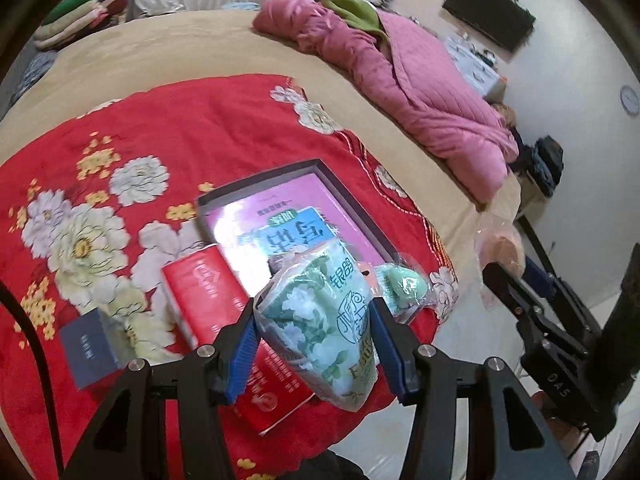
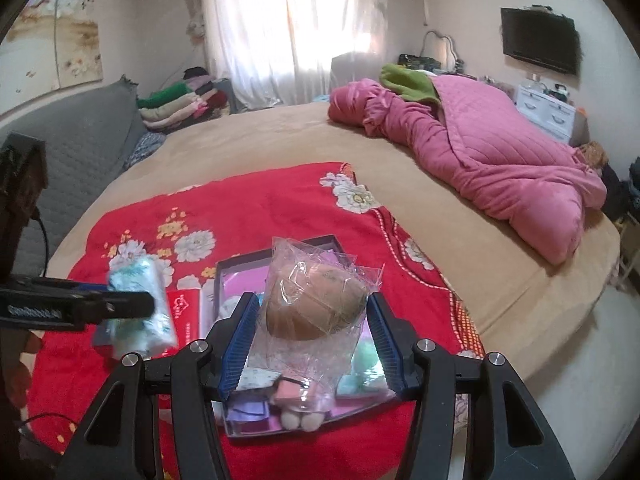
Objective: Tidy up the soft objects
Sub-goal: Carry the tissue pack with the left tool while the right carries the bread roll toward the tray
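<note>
While the left tongs [image 1: 316,320] hang above the red flowered blanket [image 1: 200,128] on the bed [image 1: 200,44], their blue pads press both sides of a green and white tissue pack [image 1: 328,320], about half way open. The right tongs [image 2: 312,320] are about half way open too, squeezing a clear bag with a brown round soft thing [image 2: 316,304] inside.

The left wrist view shows more of what lies under the pack: a dark flat box [image 1: 344,196] with a pink sheet inside, a red box [image 1: 216,300] just beside it, a small blue-grey card box [image 1: 90,354] near the red one, and a green soft thing in a clear wrap [image 1: 400,284] at the flat box's edge. At the right edge of this view you can see the other tongs with their bag.

The right wrist view shows the room better: a bright curtain [image 2: 296,20], a pile of folded clothes [image 2: 180,104], a grey sofa [image 2: 80,140] and a black screen [image 2: 540,40] on the wall. It also shows the left tongs from the side, with the tissue pack sticking out past them. Both views show the pink quilt [image 2: 500,160] bunched up on the far side of the bed.
</note>
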Tool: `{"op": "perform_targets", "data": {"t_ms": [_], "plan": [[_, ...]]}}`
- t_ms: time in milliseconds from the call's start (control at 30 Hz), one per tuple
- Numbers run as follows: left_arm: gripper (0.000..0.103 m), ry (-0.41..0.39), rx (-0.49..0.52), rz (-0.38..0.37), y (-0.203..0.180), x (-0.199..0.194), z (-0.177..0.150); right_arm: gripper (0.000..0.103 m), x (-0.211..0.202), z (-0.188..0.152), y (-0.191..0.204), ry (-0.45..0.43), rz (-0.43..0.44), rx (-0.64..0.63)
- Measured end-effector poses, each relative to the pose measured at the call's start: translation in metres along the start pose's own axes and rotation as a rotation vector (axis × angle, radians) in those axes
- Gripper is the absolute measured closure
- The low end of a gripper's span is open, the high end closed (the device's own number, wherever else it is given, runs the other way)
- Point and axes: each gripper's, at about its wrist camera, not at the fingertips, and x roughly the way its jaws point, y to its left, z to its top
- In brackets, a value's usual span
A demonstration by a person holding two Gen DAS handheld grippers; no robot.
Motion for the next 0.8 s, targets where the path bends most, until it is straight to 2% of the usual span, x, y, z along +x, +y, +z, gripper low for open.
{"op": "perform_targets", "data": {"t_ms": [367,800], "plan": [[0.049,0.039,0.062,0.046,-0.020,0.034,0.006,0.046,0.022,-0.006,-0.010,0.043,0.001,0.016],[0.049,0.117,0.071,0.056,-0.012,0.078,0.002,0.046,0.060,-0.021,-0.010,0.140,0.015,0.011]]}}
